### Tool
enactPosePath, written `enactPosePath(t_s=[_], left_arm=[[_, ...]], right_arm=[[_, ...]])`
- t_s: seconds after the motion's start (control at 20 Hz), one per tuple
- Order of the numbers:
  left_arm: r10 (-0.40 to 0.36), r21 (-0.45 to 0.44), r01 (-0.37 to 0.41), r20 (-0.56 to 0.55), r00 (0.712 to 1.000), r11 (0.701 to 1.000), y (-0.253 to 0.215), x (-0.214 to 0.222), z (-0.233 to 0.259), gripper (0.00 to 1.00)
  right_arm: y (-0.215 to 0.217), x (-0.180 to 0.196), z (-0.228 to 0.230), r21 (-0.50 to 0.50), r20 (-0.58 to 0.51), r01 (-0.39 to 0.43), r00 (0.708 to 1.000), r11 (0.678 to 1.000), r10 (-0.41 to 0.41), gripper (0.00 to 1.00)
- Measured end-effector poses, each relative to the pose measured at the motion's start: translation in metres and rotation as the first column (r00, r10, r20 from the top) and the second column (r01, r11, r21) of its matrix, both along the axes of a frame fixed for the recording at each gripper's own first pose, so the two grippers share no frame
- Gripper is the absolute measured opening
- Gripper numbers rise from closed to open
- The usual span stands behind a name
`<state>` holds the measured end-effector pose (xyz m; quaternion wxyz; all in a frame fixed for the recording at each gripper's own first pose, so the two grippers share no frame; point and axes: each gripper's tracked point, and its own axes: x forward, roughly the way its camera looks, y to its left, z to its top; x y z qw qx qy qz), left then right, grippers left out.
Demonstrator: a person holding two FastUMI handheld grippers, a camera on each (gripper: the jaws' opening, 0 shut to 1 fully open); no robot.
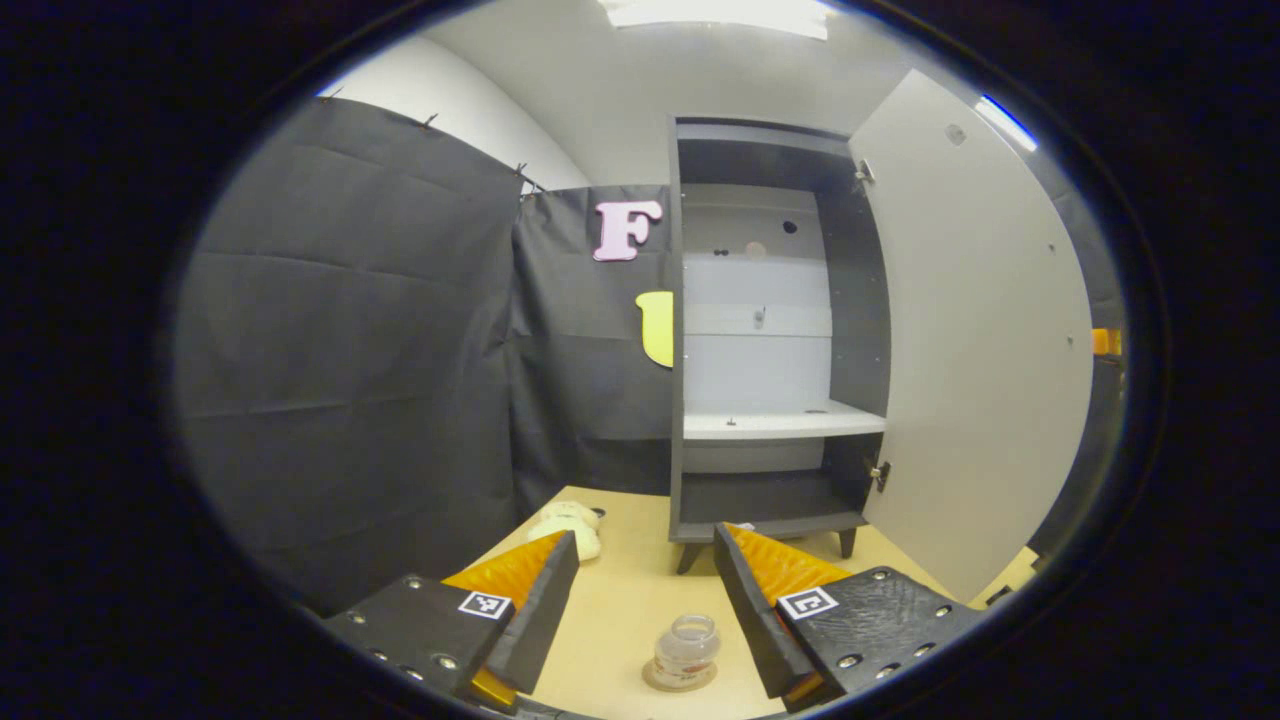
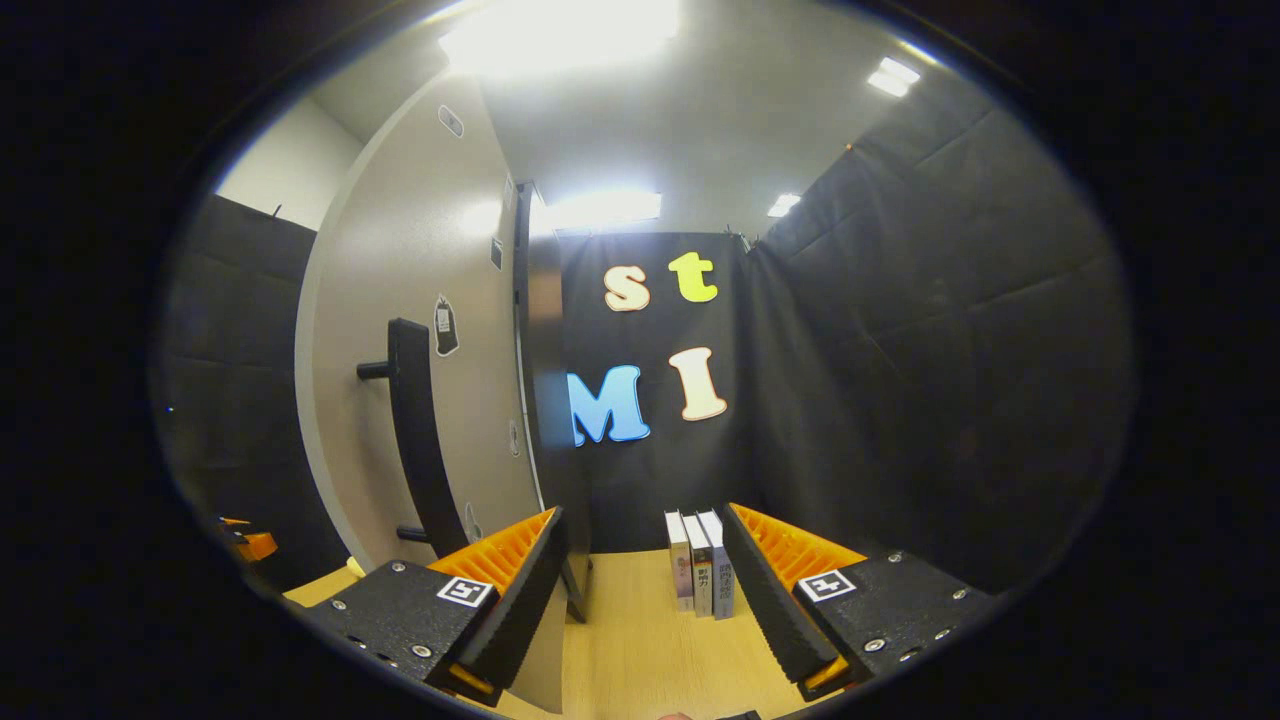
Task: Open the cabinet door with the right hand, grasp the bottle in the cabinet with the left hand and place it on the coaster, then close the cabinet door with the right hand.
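Note:
A small clear glass bottle (image 1: pixel 686 648) stands upright on a round coaster (image 1: pixel 660 683) on the wooden table. My left gripper (image 1: pixel 645 575) is open, and the bottle sits between its two fingers without touching either. Beyond it the grey cabinet (image 1: pixel 676 400) stands with its pale door (image 1: pixel 975 340) swung wide to the right. In the right gripper view the door's outer face (image 2: pixel 400 250) with its black bar handle (image 2: pixel 415 430) is at the left. My right gripper (image 2: pixel 645 560) is open beside the door's edge and holds nothing.
A white soft object (image 1: pixel 572 524) lies on the table left of the cabinet's foot. Three books (image 2: pixel 700 575) stand upright against the black cloth ahead of the right gripper. A white shelf (image 1: pixel 785 422) crosses the cabinet's inside. Cloth walls close both sides.

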<state>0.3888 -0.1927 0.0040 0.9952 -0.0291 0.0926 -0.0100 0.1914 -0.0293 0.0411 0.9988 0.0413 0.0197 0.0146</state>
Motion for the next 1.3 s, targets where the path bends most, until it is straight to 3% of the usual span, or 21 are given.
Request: enactPosePath(t_s=[0.2, 0.25, 0.45, 0.55, 1.3], left_arm=[[-0.001, 0.003, 0.001, 0.013, 1.000, 1.000, 0.006, 0.003, 0.002, 0.85], [-0.005, 0.003, 0.005, 0.011, 1.000, 1.000, 0.008, 0.004, 0.002, 0.81], [-0.017, -0.017, 0.017, -0.002, 1.000, 1.000, 0.009, 0.002, 0.000, 0.85], [-0.023, -0.030, 0.023, 0.004, 1.000, 0.999, 0.009, 0.004, 0.001, 0.85], [-0.083, -0.045, 0.083, -0.003, 0.997, 0.996, 0.015, 0.006, -0.003, 0.82]], right_arm=[[0.024, -0.004, 0.010, -0.025, 0.017, 0.005, 1.000, 1.000, -0.005, 0.95], [0.024, -0.005, 0.011, -0.043, 0.026, 0.029, 0.999, 0.999, -0.028, 0.95], [0.026, -0.014, 0.014, -0.093, 0.032, 0.105, 0.994, 0.990, -0.102, 0.88], [0.030, -0.014, 0.014, -0.081, 0.028, 0.124, 0.992, 0.989, -0.122, 0.92], [0.100, -0.028, 0.010, -0.028, 0.007, 0.092, 0.996, 0.995, -0.092, 0.92]])
